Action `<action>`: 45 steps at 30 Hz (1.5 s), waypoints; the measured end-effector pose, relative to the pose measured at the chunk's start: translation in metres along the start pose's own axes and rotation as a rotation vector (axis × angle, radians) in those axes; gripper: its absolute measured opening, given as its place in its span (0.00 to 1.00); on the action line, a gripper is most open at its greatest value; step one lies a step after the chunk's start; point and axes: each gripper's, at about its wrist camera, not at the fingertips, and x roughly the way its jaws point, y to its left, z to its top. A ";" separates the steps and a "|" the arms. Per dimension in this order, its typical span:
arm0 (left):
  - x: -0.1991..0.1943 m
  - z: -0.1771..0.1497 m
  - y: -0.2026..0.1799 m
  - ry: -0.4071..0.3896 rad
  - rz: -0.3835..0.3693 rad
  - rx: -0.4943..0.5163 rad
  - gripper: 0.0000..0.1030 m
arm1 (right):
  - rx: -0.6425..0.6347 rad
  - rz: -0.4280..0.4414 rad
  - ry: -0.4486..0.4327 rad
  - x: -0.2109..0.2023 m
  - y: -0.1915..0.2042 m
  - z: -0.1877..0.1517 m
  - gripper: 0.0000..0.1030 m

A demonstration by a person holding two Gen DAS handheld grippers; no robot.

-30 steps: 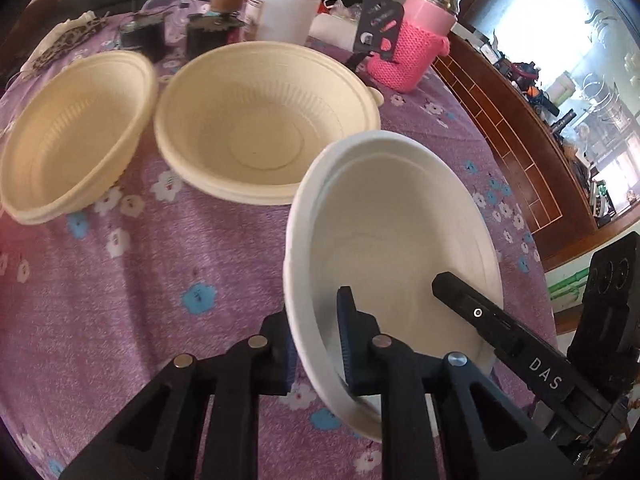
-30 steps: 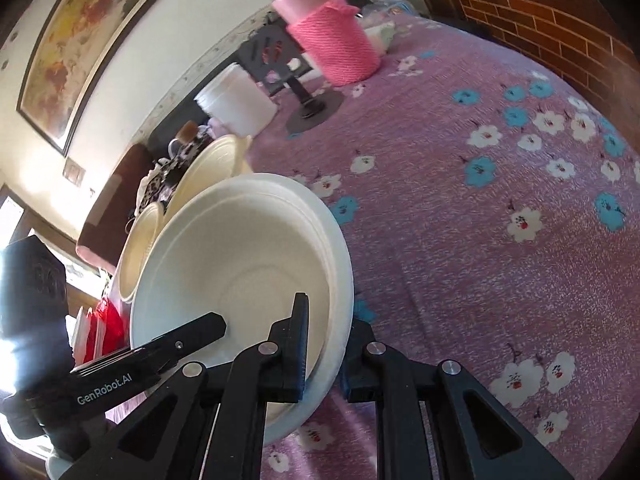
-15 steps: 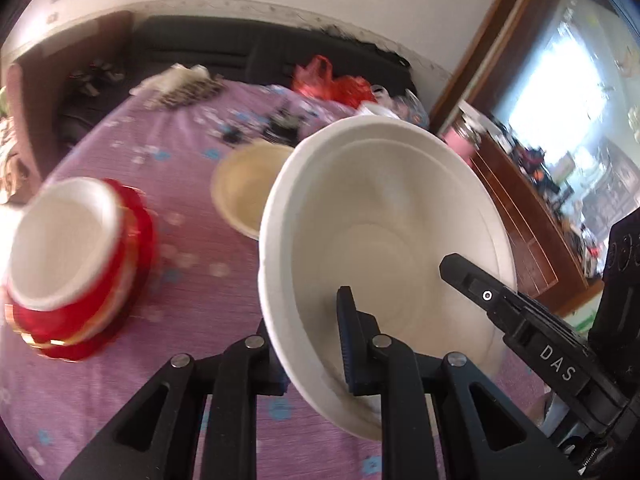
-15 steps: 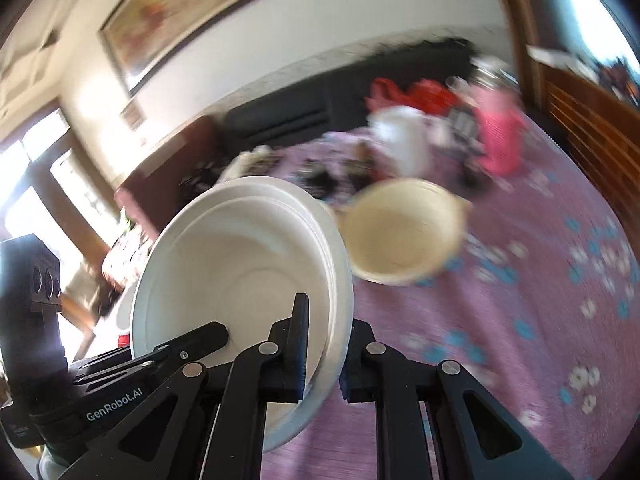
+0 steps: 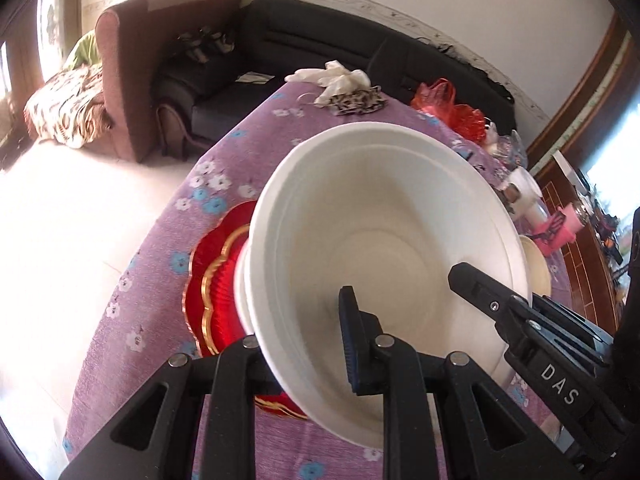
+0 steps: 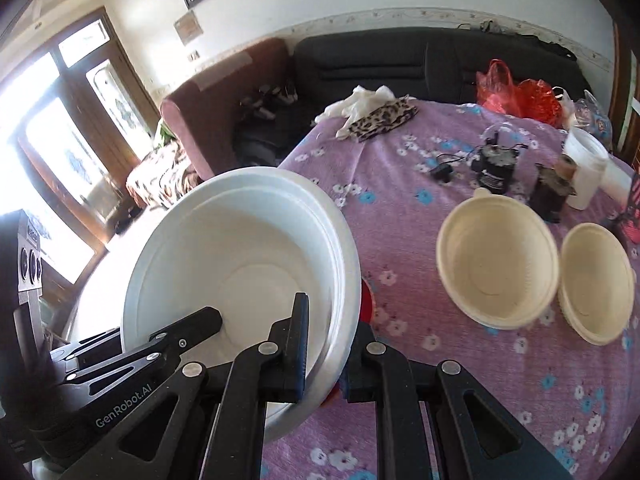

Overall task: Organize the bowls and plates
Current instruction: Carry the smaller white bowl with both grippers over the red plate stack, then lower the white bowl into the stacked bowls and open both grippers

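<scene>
A white foam bowl (image 5: 384,256) is held up above a round table (image 6: 404,200) covered in a purple flowered cloth, gripped from two sides at once. The left gripper (image 5: 308,344) is clenched on the bowl's near rim, one finger inside the bowl and the other outside under the lip. The right gripper (image 6: 326,344) is likewise clamped on the rim at the opposite side, the wall of the bowl pinched between its pads. The bowl is tilted, its open mouth facing the cameras. Directly beneath it, on the table near the edge, lies a red plate with a gold scalloped border (image 5: 216,280), with a second white bowl (image 5: 241,292) seated on it, mostly hidden by the held one. Further across the table stand two cream bowls (image 6: 496,264) side by side, just apart, both upright and empty. Behind them are a white tub (image 6: 585,168) and small dark gadgets (image 6: 496,164). A leopard-print cloth (image 6: 380,120) and red plastic bags (image 6: 520,92) lie at the far edge, near a dark sofa (image 6: 400,60).
</scene>
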 end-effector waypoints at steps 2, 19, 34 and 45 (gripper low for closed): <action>0.009 0.002 0.009 0.013 -0.003 -0.016 0.19 | -0.017 -0.018 0.021 0.015 0.009 0.002 0.13; 0.012 0.003 0.028 0.015 0.001 -0.020 0.26 | -0.024 -0.039 0.062 0.042 0.015 0.002 0.14; -0.021 0.004 0.056 -0.098 -0.011 -0.079 0.51 | 0.013 0.022 -0.017 0.029 0.011 0.001 0.34; -0.059 -0.014 0.089 -0.188 -0.074 -0.154 0.55 | -0.049 -0.055 -0.083 -0.004 0.020 -0.015 0.21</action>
